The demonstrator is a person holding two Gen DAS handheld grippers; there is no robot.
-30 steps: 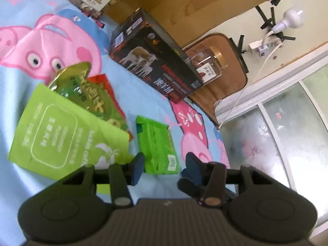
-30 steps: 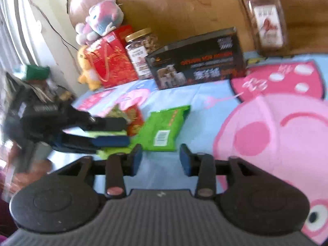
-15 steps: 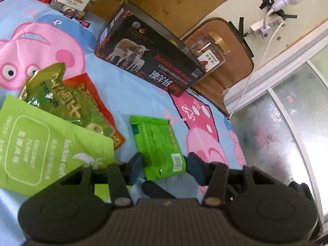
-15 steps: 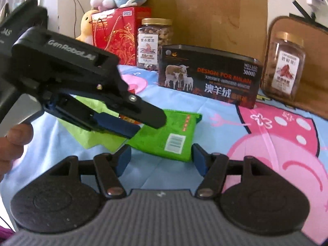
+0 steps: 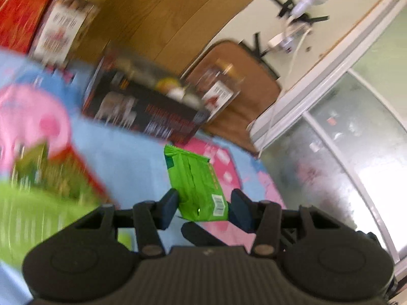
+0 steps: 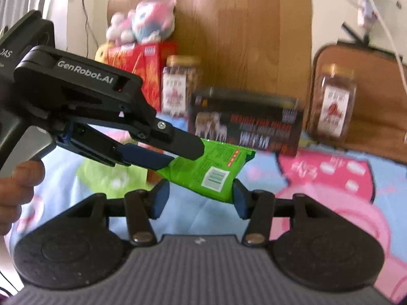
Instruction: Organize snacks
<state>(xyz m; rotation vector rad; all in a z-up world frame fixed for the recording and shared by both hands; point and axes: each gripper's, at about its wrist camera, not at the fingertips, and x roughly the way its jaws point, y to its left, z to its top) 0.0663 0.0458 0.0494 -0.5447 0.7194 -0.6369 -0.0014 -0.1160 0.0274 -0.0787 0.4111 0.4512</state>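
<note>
Left wrist view: the left gripper [image 5: 203, 203] has the green snack packet [image 5: 195, 180] lengthwise between its fingers, the barcode end nearest the camera. The packet sits in front of the black sheep-print box [image 5: 142, 109] and appears clear of the pig-print blue cloth [image 5: 132, 152]. The view is blurred, and a sliver of gap seems to show at one pad, so the grip is hard to judge from here. More green and red packets lie on the cloth, left of the box.

Right wrist view: seen from the side, the left gripper's fingers pinch one end of the packet from above and below, holding it tilted in the air in front of the box. This is probably to offer the free end. The right gripper [image 6: 198, 195] is closing, with the barcode end between its jaws. One pad is at the packet's edge and the other looks just apart, so it does not yet grip. This reads as a hand-over. A hand [image 6: 17, 185] holds the left gripper's handle, well left of the box.
</note>
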